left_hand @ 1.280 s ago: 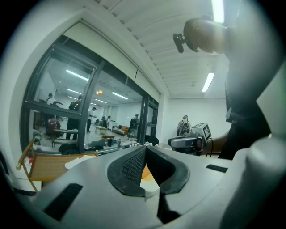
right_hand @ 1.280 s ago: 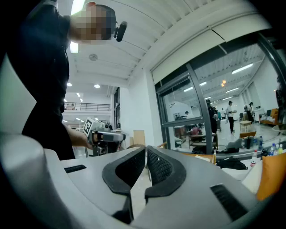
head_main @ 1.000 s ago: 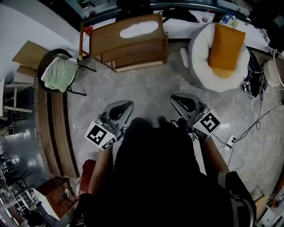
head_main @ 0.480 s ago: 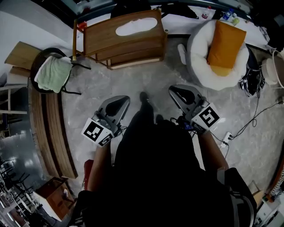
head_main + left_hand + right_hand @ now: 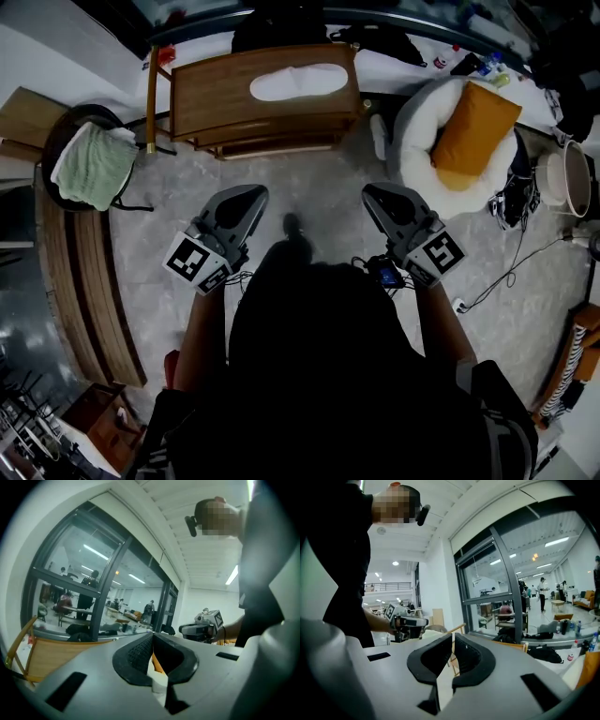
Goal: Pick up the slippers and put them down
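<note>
A pale, slipper-like shape (image 5: 378,134) lies on the floor between the wooden shelf unit (image 5: 234,94) and the white round chair (image 5: 422,141); I cannot make out its detail. A white oval object (image 5: 300,82) rests on top of the shelf unit. My left gripper (image 5: 246,194) is held level over the floor, short of the shelf, jaws shut on nothing (image 5: 152,637). My right gripper (image 5: 375,192) is beside it, also shut and empty (image 5: 453,639). Each gripper view shows the other gripper (image 5: 201,629) (image 5: 405,622) at the same height.
An orange cushion (image 5: 473,127) fills the white chair. A black chair with a green towel (image 5: 89,164) stands at the left, beside a long wooden bench (image 5: 84,281). Cables and a power strip (image 5: 459,305) lie on the floor at the right. A glass wall rises behind the shelf.
The person has walked forward, carrying both grippers nearer the wooden shelf unit. A foot has stepped out between them. Both pairs of jaws have stayed shut.
</note>
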`<action>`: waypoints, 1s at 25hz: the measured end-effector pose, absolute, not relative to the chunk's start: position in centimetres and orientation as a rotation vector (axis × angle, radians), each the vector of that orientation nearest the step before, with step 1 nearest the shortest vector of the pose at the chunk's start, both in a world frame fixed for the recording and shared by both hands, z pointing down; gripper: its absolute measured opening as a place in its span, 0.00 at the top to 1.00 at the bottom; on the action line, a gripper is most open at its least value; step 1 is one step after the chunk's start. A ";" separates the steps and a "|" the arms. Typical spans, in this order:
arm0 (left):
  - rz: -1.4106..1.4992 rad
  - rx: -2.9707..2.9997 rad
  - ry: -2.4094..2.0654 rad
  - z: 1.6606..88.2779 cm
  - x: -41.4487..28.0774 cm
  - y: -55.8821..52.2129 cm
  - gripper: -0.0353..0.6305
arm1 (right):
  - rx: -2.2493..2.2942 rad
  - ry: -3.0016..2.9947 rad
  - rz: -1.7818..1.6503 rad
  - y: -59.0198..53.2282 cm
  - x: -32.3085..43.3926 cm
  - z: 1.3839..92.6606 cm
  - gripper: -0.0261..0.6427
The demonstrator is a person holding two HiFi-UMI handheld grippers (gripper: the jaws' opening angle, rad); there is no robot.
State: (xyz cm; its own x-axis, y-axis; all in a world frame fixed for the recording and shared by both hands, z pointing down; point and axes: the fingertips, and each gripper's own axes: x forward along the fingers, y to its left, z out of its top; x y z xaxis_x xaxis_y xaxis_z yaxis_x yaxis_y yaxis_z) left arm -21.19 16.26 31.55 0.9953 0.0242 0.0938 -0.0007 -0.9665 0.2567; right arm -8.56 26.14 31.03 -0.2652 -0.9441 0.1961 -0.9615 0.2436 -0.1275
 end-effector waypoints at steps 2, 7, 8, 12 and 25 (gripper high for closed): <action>0.132 2.861 0.035 31.5 -20.5 14.2 0.93 | 1.854 -2.382 0.307 23.9 -7.8 30.5 0.92; 0.096 2.837 0.073 31.9 -19.1 11.1 0.93 | 1.854 -2.394 0.267 20.3 -6.9 29.4 0.92; 0.085 2.832 0.067 32.0 -18.8 10.6 0.93 | 1.846 -2.388 0.266 19.8 -6.7 29.5 0.92; 0.058 2.816 0.041 32.6 -17.9 9.1 0.93 | 1.811 -2.359 0.286 17.9 -5.3 30.2 0.92; 0.073 2.801 -0.254 33.7 -11.4 2.6 0.93 | 1.612 -2.557 0.324 9.2 4.1 32.0 0.92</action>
